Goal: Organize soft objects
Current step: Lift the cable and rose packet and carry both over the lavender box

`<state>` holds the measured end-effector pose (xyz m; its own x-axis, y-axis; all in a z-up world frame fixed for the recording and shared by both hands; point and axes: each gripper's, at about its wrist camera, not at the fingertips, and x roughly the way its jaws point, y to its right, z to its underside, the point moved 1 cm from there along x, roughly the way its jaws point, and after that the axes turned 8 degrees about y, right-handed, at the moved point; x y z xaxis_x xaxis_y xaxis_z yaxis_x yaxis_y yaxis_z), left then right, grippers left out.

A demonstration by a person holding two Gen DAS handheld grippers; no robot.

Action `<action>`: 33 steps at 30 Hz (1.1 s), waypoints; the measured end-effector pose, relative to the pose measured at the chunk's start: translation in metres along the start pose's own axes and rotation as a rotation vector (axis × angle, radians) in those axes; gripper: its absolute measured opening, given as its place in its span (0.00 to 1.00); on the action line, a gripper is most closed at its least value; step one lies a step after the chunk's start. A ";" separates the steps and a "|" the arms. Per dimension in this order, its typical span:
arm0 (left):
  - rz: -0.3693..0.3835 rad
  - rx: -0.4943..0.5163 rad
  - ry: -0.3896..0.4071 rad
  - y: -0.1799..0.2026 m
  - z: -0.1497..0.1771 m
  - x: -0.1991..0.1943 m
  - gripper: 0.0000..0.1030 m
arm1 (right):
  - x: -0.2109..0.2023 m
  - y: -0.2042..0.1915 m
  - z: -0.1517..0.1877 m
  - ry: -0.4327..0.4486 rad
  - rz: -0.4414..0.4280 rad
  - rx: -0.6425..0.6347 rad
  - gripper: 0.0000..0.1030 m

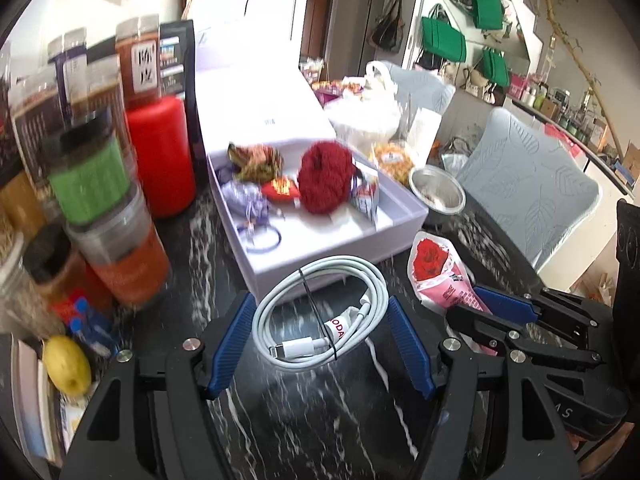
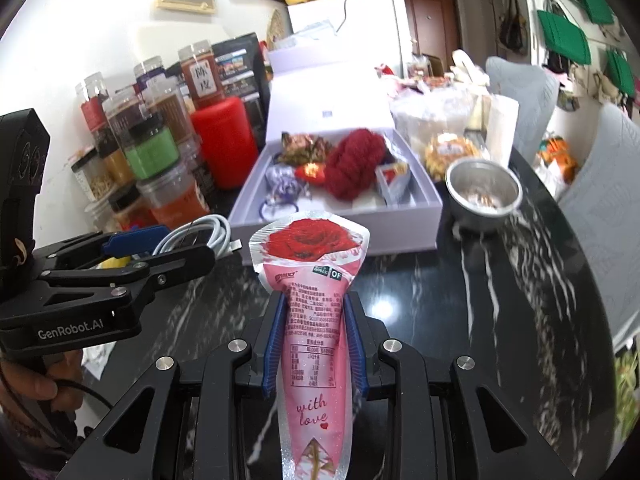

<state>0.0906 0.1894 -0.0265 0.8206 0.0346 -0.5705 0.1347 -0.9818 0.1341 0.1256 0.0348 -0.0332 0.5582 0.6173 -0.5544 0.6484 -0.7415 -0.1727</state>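
Rose-print pouch [image 2: 316, 320], glossy pink film tapering to a point, sits clamped in my right gripper [image 2: 316, 344] above bare black veined tabletop [image 2: 500, 320], just short of the near wall of the lavender box [image 2: 400, 236]. My left gripper [image 1: 320, 336], jaws half-spread, grips a coiled white cable [image 1: 320, 312] by its sides. In the box, fuzzy red yarn ball [image 1: 325, 178] crowds the centre; near end open.

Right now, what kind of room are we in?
Most likely a lived-in home dining area: a dark marble table crowded with spice jars, a fridge behind it, and bags hanging on the wall by a door.
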 end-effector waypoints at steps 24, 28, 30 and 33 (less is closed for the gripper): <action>0.020 0.055 0.180 -0.001 -0.111 0.019 0.66 | 0.016 0.017 -0.106 0.165 -0.018 -0.029 0.28; 0.016 0.073 0.207 0.000 -0.128 0.026 0.66 | 0.022 0.023 -0.122 0.185 -0.024 -0.036 0.28; 0.020 0.075 0.212 0.000 -0.135 0.030 0.66 | 0.025 0.025 -0.130 0.193 -0.027 -0.037 0.28; 0.016 0.086 0.217 0.002 -0.145 0.040 0.66 | 0.034 0.029 -0.141 0.201 -0.029 -0.036 0.28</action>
<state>0.2040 0.2156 0.0685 0.9237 0.0496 -0.3799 0.0810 -0.9945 0.0671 0.2363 0.0711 0.0577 0.6292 0.6807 -0.3751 0.6816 -0.7152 -0.1545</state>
